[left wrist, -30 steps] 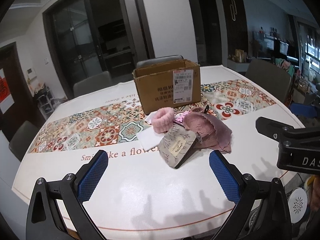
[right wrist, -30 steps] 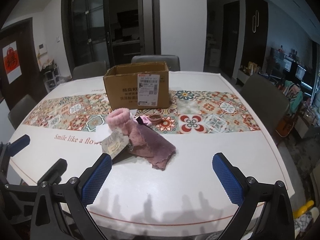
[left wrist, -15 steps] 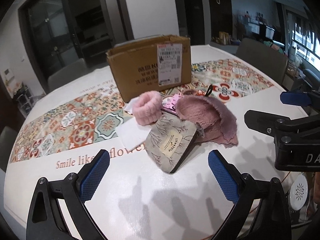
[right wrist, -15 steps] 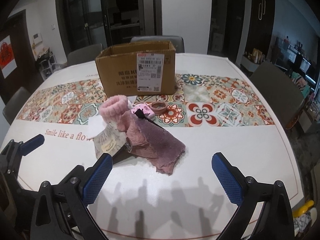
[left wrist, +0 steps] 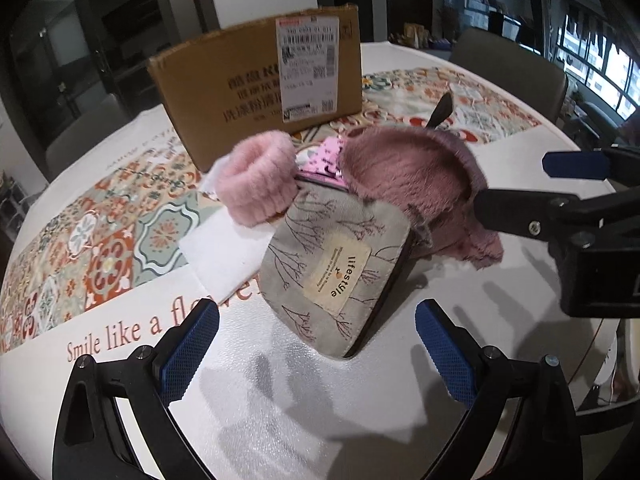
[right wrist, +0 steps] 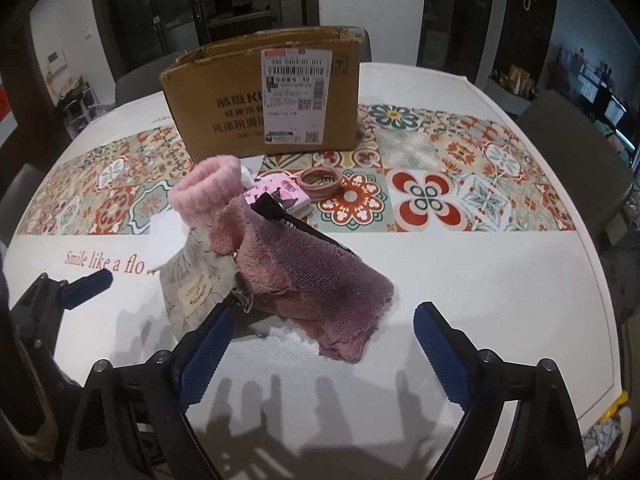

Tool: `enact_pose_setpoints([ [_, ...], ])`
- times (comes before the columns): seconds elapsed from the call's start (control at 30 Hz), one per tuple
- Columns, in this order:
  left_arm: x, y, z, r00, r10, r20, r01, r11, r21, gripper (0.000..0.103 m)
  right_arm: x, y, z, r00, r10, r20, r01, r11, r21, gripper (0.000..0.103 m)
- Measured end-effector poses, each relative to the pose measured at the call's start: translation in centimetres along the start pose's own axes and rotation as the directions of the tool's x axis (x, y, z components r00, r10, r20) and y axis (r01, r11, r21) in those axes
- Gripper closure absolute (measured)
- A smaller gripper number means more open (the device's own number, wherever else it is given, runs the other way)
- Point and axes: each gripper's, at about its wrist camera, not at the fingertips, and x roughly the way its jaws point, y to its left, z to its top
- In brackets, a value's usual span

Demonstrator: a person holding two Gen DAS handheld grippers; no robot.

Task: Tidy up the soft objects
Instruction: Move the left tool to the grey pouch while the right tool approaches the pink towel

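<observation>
**Both tools lined up on the soft pile, nothing grabbed yet**

The counter [right wrist: 460, 280] is a big round white one with a tiled-pattern runner across it. The landmark is the cardboard box [right wrist: 260, 96], open at the top and sitting right behind the pile, so I'd guess it's where the soft stuff is meant to go.

In front of the box, everything is heaped together: a mauve fuzzy cloth [right wrist: 320, 280] draped over the rest, a grey print pouch [left wrist: 340, 264] leaning on it, and a pink fluffy cuff [left wrist: 256, 176] standing nearest the box.

A small pink packet [right wrist: 280, 194] and some hair ties [right wrist: 320, 180] lie just in front of the box.

The left tool [left wrist: 316, 344] stands wide apart, framing the pouch. The right tool [right wrist: 320, 344] is closing in a bit, fingers either side of the cloth's edge, not pressing on it.
</observation>
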Motion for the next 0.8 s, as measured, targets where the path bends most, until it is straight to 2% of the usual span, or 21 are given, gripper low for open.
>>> enact_pose_setpoints([
  [0.2,1.9,0.7,0.1,0.999,-0.036,-0.029,0.037,0.999,0.026,0.003,1.1,0.6,0.5,1.000,-0.012,-0.009,0.012,1.000,-0.001,0.012],
  [0.43,2.8,0.8,0.1,0.999,-0.028,-0.018,0.029,0.999,0.027,0.002,2.1,0.9,0.8,0.999,-0.034,-0.017,0.034,0.999,0.006,0.017],
  [0.8,5.2,-0.1,0.6,0.998,-0.022,-0.063,0.021,1.000,-0.015,0.002,3.1,1.2,1.5,0.999,-0.036,-0.008,0.035,0.992,-0.125,0.022],
])
